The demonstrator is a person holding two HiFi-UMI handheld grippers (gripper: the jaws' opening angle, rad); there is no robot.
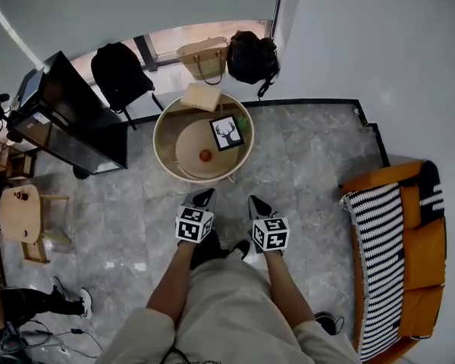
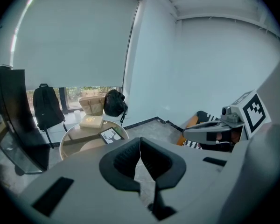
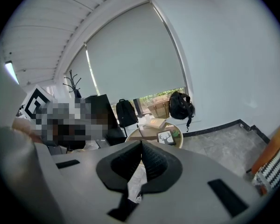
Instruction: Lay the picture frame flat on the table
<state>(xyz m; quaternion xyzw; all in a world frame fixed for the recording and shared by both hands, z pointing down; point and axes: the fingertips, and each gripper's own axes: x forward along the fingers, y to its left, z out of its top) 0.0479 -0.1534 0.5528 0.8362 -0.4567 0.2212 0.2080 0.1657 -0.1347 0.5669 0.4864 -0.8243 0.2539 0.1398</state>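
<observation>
A black picture frame (image 1: 227,133) with a deer print rests on the right side of a round wooden table (image 1: 161,139). From above I cannot tell whether it stands or leans. It also shows in the left gripper view (image 2: 111,135) and in the right gripper view (image 3: 165,136). My left gripper (image 1: 205,194) and right gripper (image 1: 255,201) hover side by side over the floor, just short of the table's near rim, both pointing at it. Both are shut with nothing between the jaws, as the left gripper (image 2: 140,155) and right gripper (image 3: 141,157) show up close.
A small red object (image 1: 205,155) and a pale book (image 1: 202,95) also sit on the table. Behind it stand a woven bag (image 1: 203,58) and two black backpacks (image 1: 252,56). A black cabinet (image 1: 72,116) stands at the left, an orange sofa with a striped blanket (image 1: 398,256) at the right.
</observation>
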